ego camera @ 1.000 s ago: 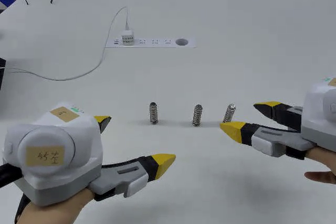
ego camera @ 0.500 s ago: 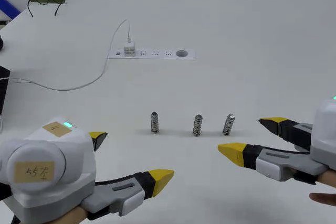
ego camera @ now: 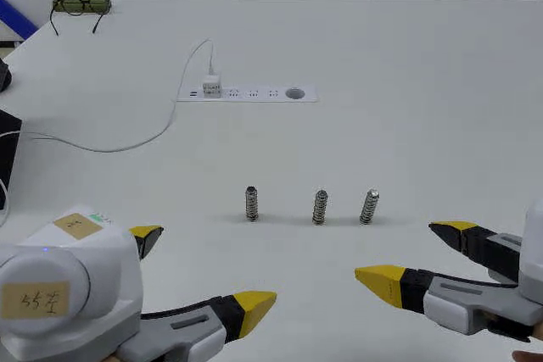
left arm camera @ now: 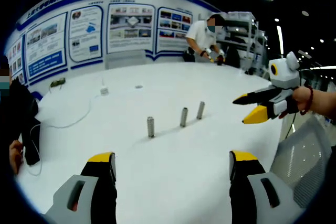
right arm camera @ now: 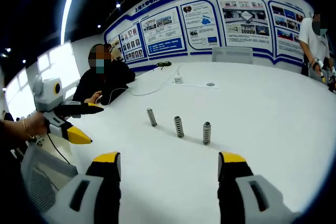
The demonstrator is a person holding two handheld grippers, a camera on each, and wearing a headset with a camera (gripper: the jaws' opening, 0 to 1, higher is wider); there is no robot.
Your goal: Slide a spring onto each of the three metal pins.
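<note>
Three metal pins stand in a row on the white table, each with a spring around it: the left pin (ego camera: 251, 203), the middle pin (ego camera: 320, 207) and the right pin (ego camera: 369, 206). The same row shows in the left gripper view (left arm camera: 183, 117) and in the right gripper view (right arm camera: 178, 126). My left gripper (ego camera: 204, 270) hangs open at the near left, well short of the pins. At the near right my right gripper (ego camera: 422, 253) is open too, with nothing between its yellow-tipped fingers (ego camera: 382, 281).
A white power strip (ego camera: 248, 92) with a plugged charger and a cable (ego camera: 140, 137) lies behind the pins. Glasses (ego camera: 81, 7) rest at the far left corner. A person (right arm camera: 102, 80) sits at the table's left side; another person (left arm camera: 207, 38) stands beyond it.
Both grippers have drawn back toward me and lower in the head view, away from the pins. The right gripper's tips no longer sit beside the right pin. The camera has tilted.
</note>
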